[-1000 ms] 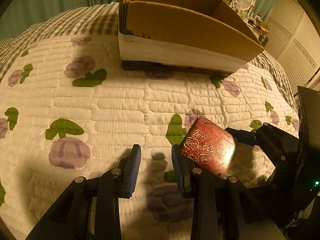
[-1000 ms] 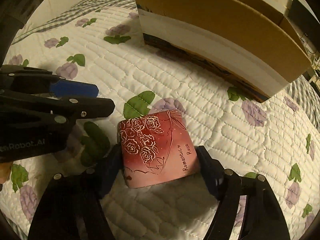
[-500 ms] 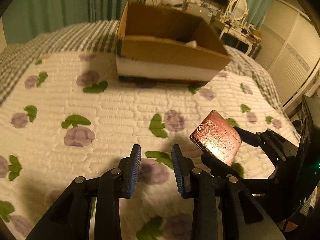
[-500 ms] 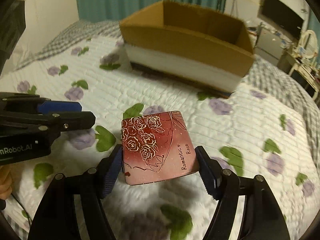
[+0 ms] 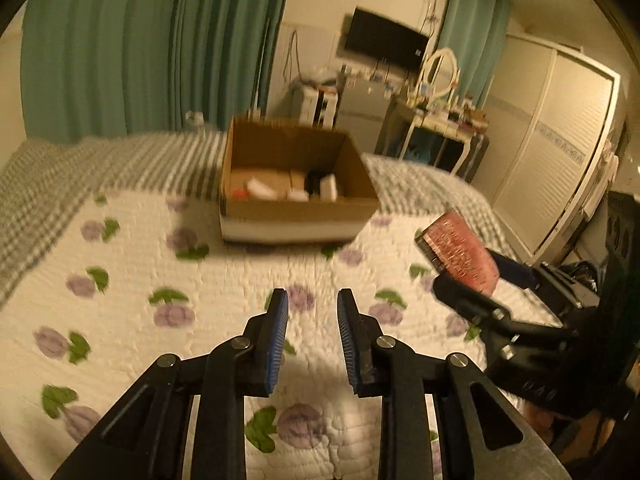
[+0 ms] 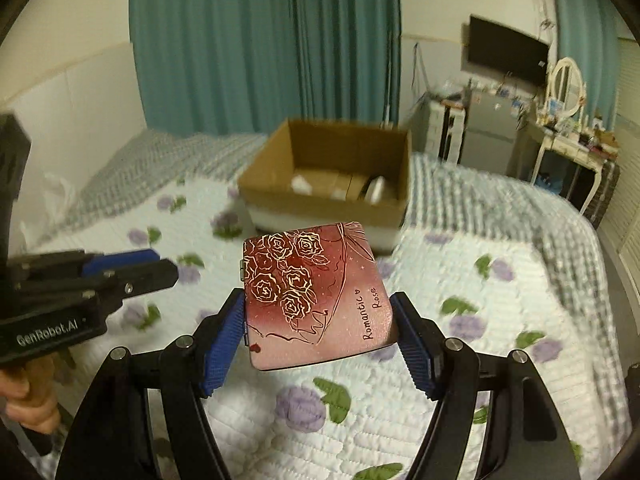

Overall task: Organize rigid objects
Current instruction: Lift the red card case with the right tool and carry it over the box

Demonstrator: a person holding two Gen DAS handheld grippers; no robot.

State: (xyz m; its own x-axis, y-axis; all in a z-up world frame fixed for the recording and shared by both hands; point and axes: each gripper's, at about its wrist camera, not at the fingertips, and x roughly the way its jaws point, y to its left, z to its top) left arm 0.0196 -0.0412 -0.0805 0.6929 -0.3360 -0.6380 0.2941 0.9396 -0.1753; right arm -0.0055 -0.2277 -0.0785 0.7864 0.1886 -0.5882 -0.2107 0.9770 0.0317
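The left gripper (image 5: pixel 312 316) hangs over the white quilted bedspread with purple flowers and green leaves (image 5: pixel 160 280). Its blue-padded fingers (image 5: pixel 276 340) are closing, with a narrow gap left and nothing between them. To its right, the right gripper (image 6: pixel 320 320) clamps the flat red-and-pink rectangular case with gold-outlined roses (image 6: pixel 316 296) by its two side edges, one blue pad against each. The case is held clear of the bed, tilted slightly, its far end pointing toward the open brown cardboard box with a white band along its base (image 6: pixel 332 168).

The case has rounded corners, a small hinge on its left edge, and the words "Romantic Rose" in dark script near its right side; the colour fades from deep red at the far end to pale pink at the near end.

Only the right wrist view shows this printed face and a person's hand (image 6: pixel 28 396) under the left gripper's handle. The left wrist view shows the case edge-on, with a dark side rim, and looks deeper into the box, where several blurred white, dark and red items lie.
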